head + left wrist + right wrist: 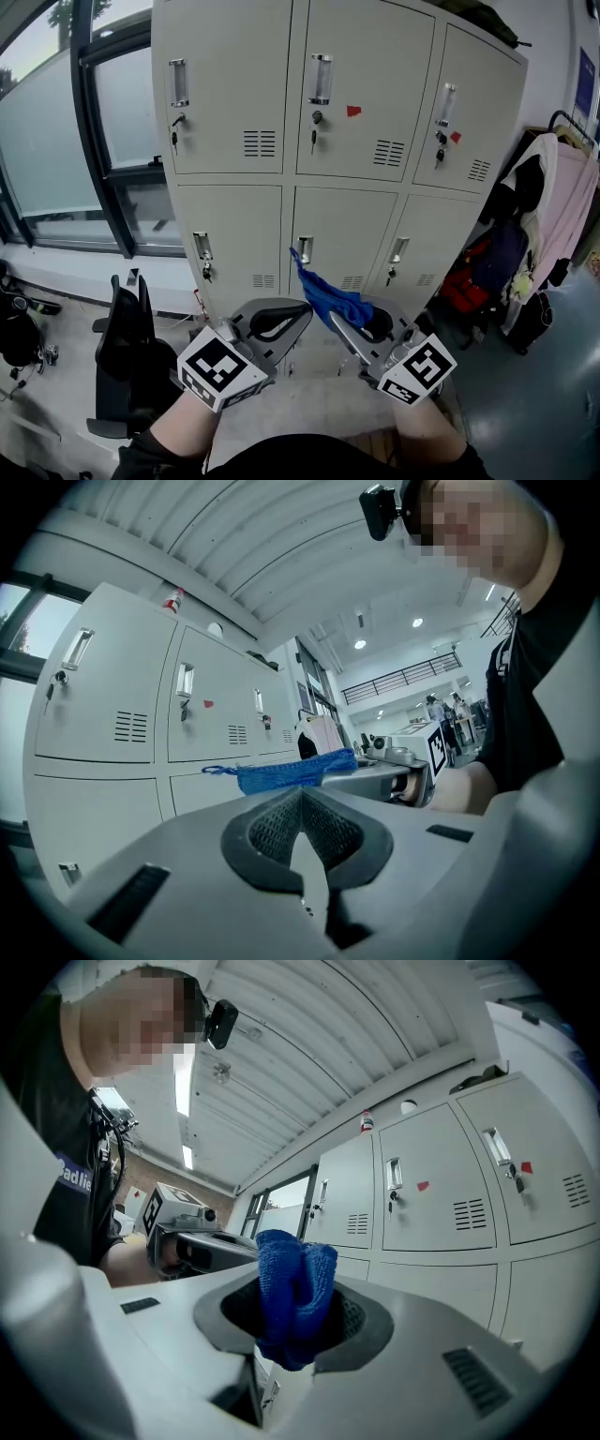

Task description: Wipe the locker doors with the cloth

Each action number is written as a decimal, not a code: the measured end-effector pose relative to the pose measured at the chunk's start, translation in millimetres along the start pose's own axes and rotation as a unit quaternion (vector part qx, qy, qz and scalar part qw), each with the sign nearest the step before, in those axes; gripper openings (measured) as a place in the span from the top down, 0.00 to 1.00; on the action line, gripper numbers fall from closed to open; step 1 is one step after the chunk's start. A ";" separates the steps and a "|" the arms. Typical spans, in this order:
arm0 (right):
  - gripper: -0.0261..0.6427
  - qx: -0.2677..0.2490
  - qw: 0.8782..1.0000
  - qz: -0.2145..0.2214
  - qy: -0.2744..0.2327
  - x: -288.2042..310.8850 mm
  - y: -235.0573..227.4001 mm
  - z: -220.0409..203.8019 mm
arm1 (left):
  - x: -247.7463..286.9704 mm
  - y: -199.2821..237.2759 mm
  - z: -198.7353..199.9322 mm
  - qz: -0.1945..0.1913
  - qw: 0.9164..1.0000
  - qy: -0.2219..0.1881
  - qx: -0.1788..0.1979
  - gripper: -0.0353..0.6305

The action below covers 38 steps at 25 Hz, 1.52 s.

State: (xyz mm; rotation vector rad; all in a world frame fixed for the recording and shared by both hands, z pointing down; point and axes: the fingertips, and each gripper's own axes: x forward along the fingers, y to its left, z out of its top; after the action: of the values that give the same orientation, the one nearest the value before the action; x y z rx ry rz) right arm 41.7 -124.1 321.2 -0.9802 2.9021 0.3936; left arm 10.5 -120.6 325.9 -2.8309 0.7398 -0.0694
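A grey bank of lockers with six doors fills the head view ahead of me. A blue cloth is pinched in my right gripper, which is shut on it; the cloth bunches between the pads in the right gripper view. My left gripper is held beside it at the same height, jaws shut with nothing between them. Both grippers hang low, a short way in front of the lower row of doors. In the left gripper view the cloth juts sideways from the right gripper.
A black chair stands at lower left by the window. Coats and bags hang on a rack right of the lockers. Keys hang in several door locks. Red tags mark two upper doors.
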 end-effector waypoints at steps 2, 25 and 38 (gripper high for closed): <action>0.81 0.000 1.000 0.002 0.003 2.8 0.5 -1.3 | -0.8 -0.9 -1.1 -0.003 1.000 0.002 0.002 0.94; 0.81 -0.059 0.988 -0.087 -0.115 86.0 -42.0 105.3 | -37.3 69.0 44.1 -0.024 0.998 -0.044 0.033 0.94; 0.81 -0.088 0.979 -0.053 -0.178 100.6 -167.4 165.5 | 66.4 116.5 117.1 0.019 0.993 -0.075 0.084 0.94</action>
State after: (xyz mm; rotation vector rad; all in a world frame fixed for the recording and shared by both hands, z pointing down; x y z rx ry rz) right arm 57.3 -269.2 110.8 -0.9661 2.5163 0.7452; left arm 24.3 -229.4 185.7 -2.6281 0.7179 0.0830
